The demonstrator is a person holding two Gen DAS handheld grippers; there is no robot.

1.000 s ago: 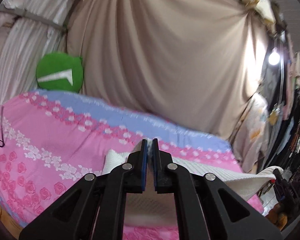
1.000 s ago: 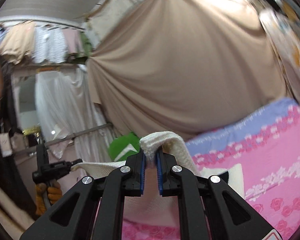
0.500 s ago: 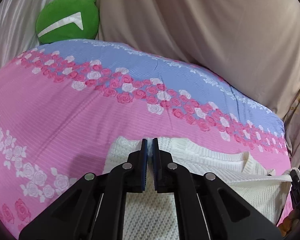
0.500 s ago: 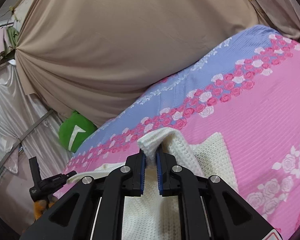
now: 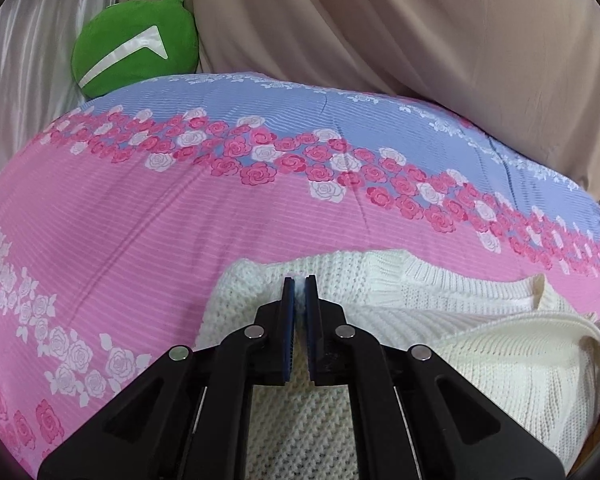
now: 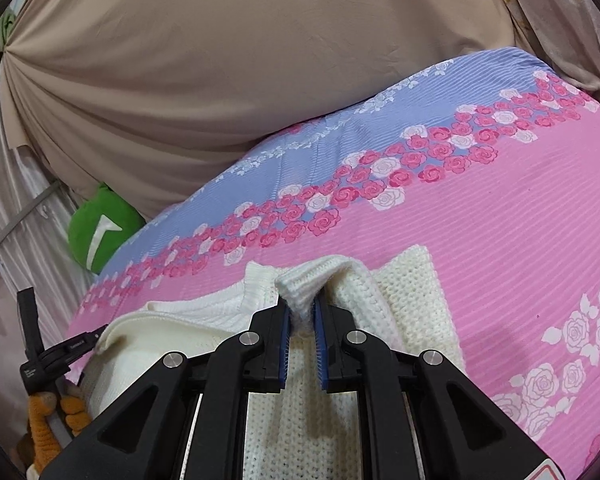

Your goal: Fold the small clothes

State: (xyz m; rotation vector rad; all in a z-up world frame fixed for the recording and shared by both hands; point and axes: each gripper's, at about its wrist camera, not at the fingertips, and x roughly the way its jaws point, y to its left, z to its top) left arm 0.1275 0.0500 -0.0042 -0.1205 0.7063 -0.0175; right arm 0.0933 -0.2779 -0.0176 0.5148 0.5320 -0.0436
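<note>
Both grippers pinching the white knit, laying it onto the bed for a fold.

L gripper (image 5: pixel 299 280) jaws pressed nearly together on a thin edge of the cream sweater (image 5: pixel 480 360), lower centre of its frame; R gripper (image 6: pixel 300 308) jaws a bit wider, nipping a thicker bunched ribbed bit w/ a hump of knit sticking up past the tips. My read: two-corner hold keeps the edge taut so it lands flat, no bunching. Sweater sits low in both frames on the pink/blue rose bedspread (image 5: pixel 180 220), chunky knit, ribbed band showing, part doubled over, far side draping off the bed edge. Green cushion (image 5: pixel 136 56) upper left, well clear.
</note>
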